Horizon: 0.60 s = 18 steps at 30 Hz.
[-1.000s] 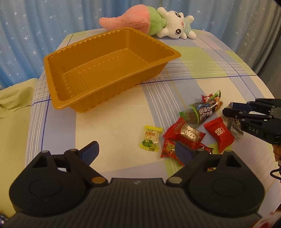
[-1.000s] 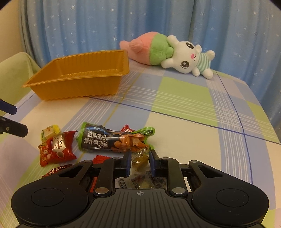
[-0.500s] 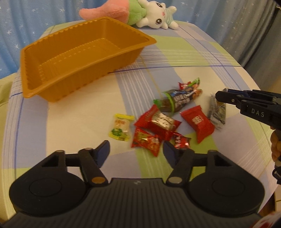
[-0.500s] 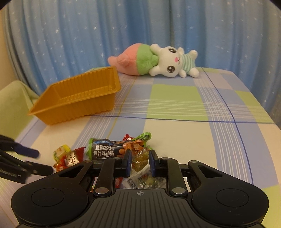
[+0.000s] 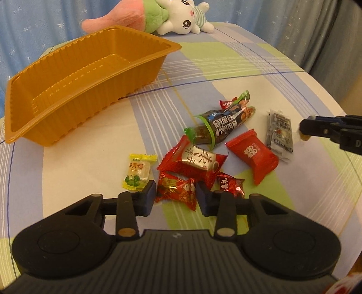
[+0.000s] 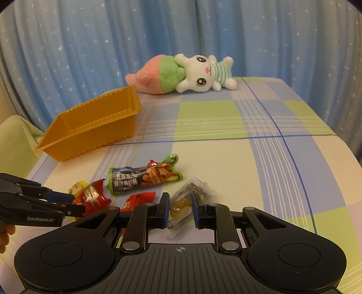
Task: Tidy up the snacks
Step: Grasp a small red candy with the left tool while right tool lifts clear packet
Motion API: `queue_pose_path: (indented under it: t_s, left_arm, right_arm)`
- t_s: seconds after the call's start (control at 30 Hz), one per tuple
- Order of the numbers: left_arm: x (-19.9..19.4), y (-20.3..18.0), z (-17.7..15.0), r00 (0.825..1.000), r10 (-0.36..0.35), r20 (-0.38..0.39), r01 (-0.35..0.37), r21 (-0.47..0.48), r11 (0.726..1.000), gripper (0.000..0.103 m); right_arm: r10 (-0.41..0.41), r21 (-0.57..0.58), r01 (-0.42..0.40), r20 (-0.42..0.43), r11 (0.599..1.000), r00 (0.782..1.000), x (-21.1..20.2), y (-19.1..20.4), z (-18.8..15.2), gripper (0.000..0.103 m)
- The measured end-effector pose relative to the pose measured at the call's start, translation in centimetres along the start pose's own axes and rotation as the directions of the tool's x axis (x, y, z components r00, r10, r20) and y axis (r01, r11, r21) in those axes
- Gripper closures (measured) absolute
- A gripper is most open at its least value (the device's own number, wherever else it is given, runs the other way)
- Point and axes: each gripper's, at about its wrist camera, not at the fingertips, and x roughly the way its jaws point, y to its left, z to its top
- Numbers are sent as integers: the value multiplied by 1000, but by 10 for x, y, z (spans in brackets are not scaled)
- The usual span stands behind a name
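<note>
An empty orange tray [image 5: 67,108] [image 6: 90,135] stands at the back left of the checked tablecloth. Several snacks lie in a pile in front of it: a long dark-green pack [image 5: 221,126] [image 6: 144,178], a red square pack [image 5: 253,156], a red-and-gold candy [image 5: 196,158] and a yellow candy [image 5: 138,171]. My left gripper [image 5: 176,196] [image 6: 74,204] is low over the pile. Its jaws are closing on a small red candy [image 5: 176,190], and the pads meet its wrapper. My right gripper [image 6: 180,203] [image 5: 305,126] is shut on a clear snack packet [image 6: 181,205] [image 5: 280,135].
A pink, green and white plush toy [image 5: 158,15] [image 6: 181,74] lies at the table's far edge before a blue starred curtain. A green cushion [image 6: 13,140] sits off the left side. The table rounds off close on the right. Another small red candy [image 5: 230,184] lies by my left gripper's right finger.
My left gripper has come down to the pile and its jaws have narrowed from wide open onto the small red candy. My right gripper has risen and rolled, keeping its grip on the clear packet.
</note>
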Motion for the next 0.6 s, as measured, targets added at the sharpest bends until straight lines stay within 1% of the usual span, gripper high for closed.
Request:
queue_pose_path:
  t_s: [0.13, 0.23, 0.33, 0.43, 0.6]
  left_arm:
    - [2, -2, 0, 1000, 1, 12, -1, 12, 1000, 68]
    - [1, -2, -1, 1000, -14, 16, 14, 20, 1000, 71]
    - [-2, -2, -1, 1000, -14, 25, 14, 21, 1000, 73]
    - [-10, -2, -1, 999, -29, 37, 28, 18, 999, 73]
    - [-28, 3, 0, 997, -32, 65, 31, 9, 999, 73]
  right_arm:
    - [-1, 6, 1, -5, 1000, 1000, -4, -2, -4, 82]
    - [2, 12, -2, -8, 1000, 1000, -5, -2, -6, 82]
    - [12, 16, -12, -8, 1000, 1000, -6, 0, -6, 82]
    - [25, 13, -25, -7, 1000, 1000, -6, 3, -5, 82]
    - [59, 5, -59, -3, 998, 998, -3, 12, 2, 82]
